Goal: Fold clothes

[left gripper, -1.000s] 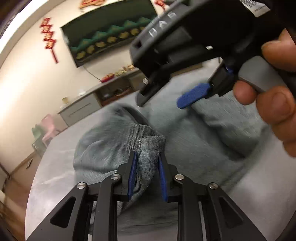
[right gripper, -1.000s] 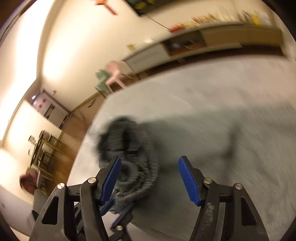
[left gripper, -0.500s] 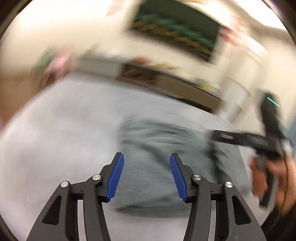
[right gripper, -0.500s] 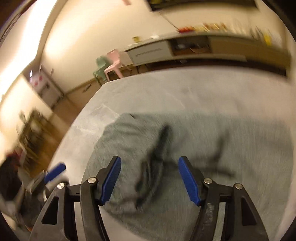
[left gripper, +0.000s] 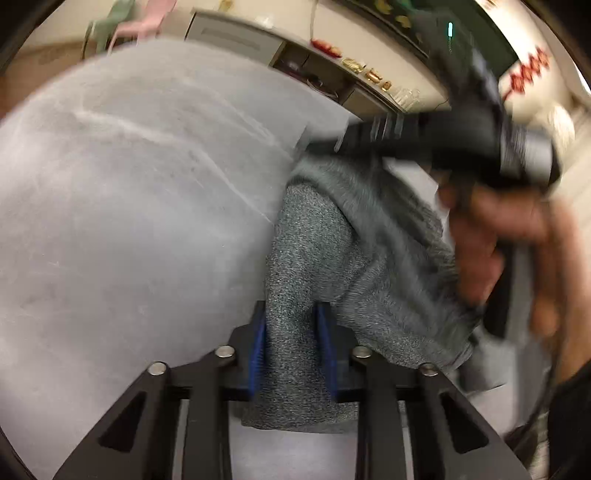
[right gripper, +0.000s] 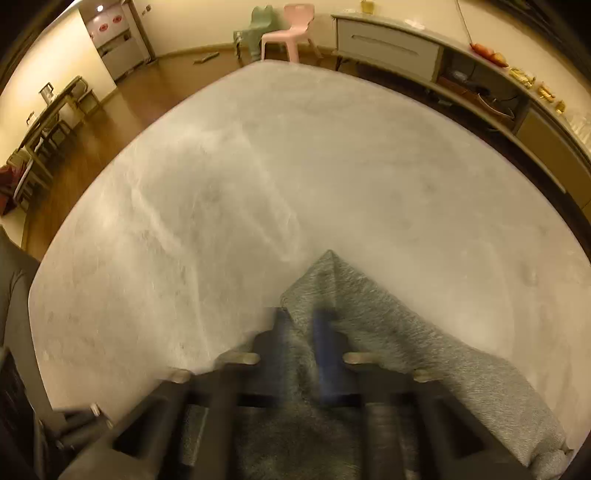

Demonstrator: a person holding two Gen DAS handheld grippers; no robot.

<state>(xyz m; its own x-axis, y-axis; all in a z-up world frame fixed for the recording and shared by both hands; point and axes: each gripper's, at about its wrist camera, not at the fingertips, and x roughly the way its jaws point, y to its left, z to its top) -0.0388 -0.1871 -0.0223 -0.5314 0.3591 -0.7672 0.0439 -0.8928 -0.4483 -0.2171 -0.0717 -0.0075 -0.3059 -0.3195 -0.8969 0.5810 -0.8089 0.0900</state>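
A grey knit garment [left gripper: 354, 266] lies bunched on the pale marbled table [left gripper: 129, 206]. My left gripper [left gripper: 291, 350] is closing, and its blue pads [left gripper: 256, 354] press a ribbed edge of the garment between them. In the left wrist view the right gripper's black body [left gripper: 443, 140] and the hand [left gripper: 491, 236] holding it blur across the far side of the cloth. In the right wrist view my right gripper [right gripper: 301, 354] is closing on a pointed corner of the same garment [right gripper: 332, 280], with cloth pinched between its pads.
The table's curved edge [right gripper: 177, 107] drops to a wooden floor. Beyond it stand a pink chair [right gripper: 291, 29], a green chair [right gripper: 258, 29] and a long low cabinet [right gripper: 388, 44] along the wall. A dark grey seat [right gripper: 14, 295] sits at the left.
Both grippers have gone from wide open over the spread garment to closed on its cloth. The right one swung to a corner; the left rolled and now holds a ribbed edge.
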